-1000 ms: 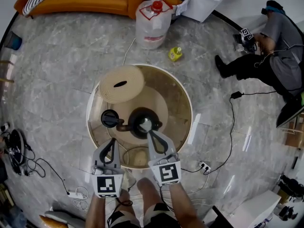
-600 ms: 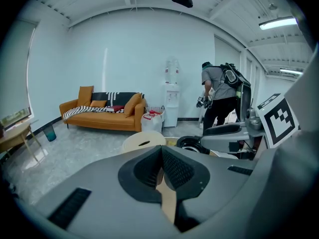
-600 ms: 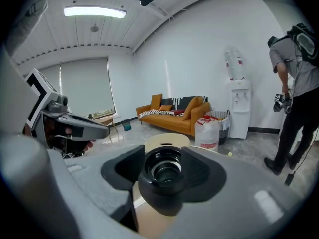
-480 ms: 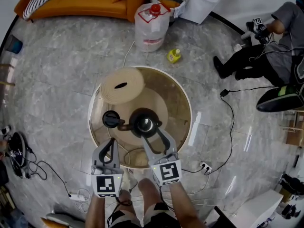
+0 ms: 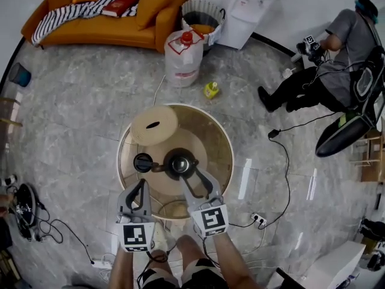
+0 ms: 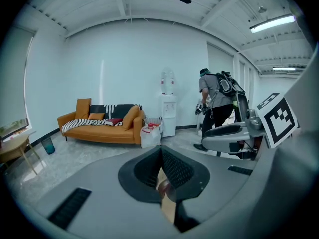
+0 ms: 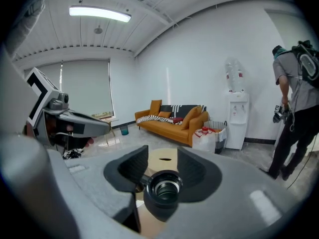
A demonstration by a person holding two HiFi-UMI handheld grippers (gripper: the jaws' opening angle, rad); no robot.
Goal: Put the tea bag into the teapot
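Observation:
A black teapot stands open on the round glass table, with its black lid lying just left of it. My right gripper hovers at the pot's near side. Its jaws are apart and closing, with nothing between them. In the right gripper view the pot's open mouth sits just below and ahead of the right gripper. No tea bag shows in any view. My left gripper is shut and empty near the table's front edge, and its jaws meet in the left gripper view.
A round beige mat lies on the table's far left. Beyond are a water jug, a yellow bottle and an orange sofa. A person crouches at the right. Cables and a power strip lie on the floor.
A second ago the right gripper held something white over the teapot's mouth. Its jaws have since opened, the white thing is gone from view, and the gripper has drawn back slightly.

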